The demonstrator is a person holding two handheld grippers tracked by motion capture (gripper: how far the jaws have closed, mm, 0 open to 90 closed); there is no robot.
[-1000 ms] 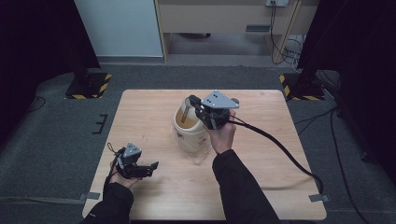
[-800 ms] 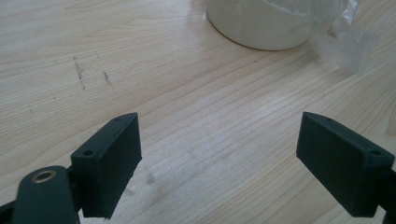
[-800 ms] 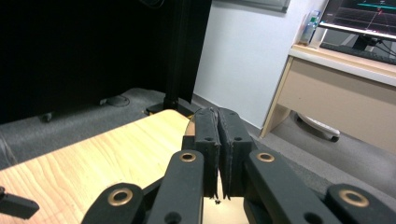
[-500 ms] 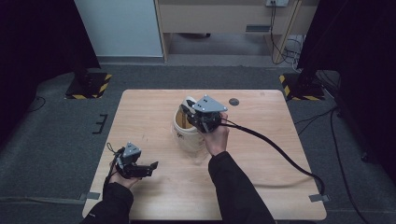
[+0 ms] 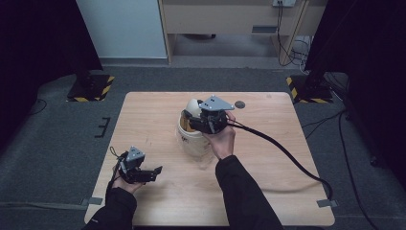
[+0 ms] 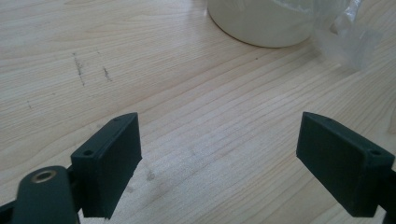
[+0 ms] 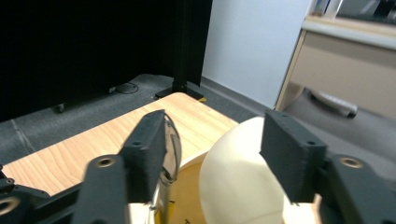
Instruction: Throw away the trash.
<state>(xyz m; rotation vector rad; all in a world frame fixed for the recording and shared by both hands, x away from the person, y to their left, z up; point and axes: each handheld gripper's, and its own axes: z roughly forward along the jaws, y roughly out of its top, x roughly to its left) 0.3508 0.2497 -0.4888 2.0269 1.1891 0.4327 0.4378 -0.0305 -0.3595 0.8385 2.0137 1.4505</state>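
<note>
Pale wood grain covers the table (image 5: 158,120), which stands on grey carpet with dark curtains at both sides and a light cabinet at the top of the high view. Near the centre of the table sits a cream-coloured container (image 5: 190,136), open at the top, with a rounded cream lid (image 7: 243,186) tilted up at its far side. The right gripper (image 5: 207,123) hovers at the container's mouth, held by the person's right hand (image 5: 221,140); in the right gripper view its jaws are spread, one just beside the container's thin rim (image 7: 173,144) and the other over the lid, and I cannot tell whether either touches. The inside shows yellowish, but what it holds cannot be made out. A crumpled piece of clear plastic (image 6: 348,35) lies on the table just beside the container's base, at the upper right of the left gripper view. The left gripper (image 5: 143,172) rests low at the lower left of the table, well apart from the container, its jaws wide apart over bare wood. A small dark round object (image 5: 240,104) lies near the far edge, behind the right gripper. A black cable (image 5: 287,155) trails off to the lower right.
</note>
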